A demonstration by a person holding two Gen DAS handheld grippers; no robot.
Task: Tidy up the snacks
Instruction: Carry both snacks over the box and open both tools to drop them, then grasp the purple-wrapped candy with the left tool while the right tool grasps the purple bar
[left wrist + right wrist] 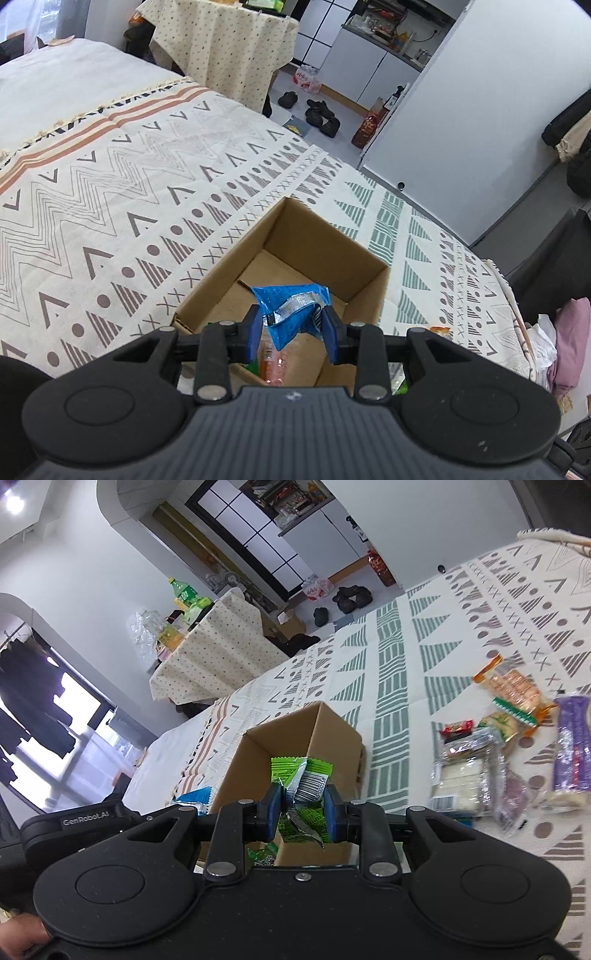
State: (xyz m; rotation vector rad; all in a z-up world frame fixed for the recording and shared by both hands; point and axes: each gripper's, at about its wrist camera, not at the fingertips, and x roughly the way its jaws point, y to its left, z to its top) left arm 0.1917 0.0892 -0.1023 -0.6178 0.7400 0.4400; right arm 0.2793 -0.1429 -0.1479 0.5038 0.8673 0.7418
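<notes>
An open cardboard box [295, 236] stands on the patterned bed cover; it also shows in the right wrist view [332, 734]. My left gripper [291, 325] is shut on a blue snack packet [291, 306] and holds it over the box opening. An orange packet [273, 363] lies in the box below it. My right gripper [303, 801] is shut on a green snack packet [306, 782] above the box. The left gripper and its blue packet [194, 799] show at the left in the right wrist view. Another green packet [262, 854] lies in the box.
Several loose snack packets lie on the bed cover right of the box: an orange cracker pack [511, 686], a purple packet [572, 746], clear-wrapped packs [465, 775]. A cloth-covered table [214, 646] stands beyond the bed. Shoes [319, 114] lie on the floor.
</notes>
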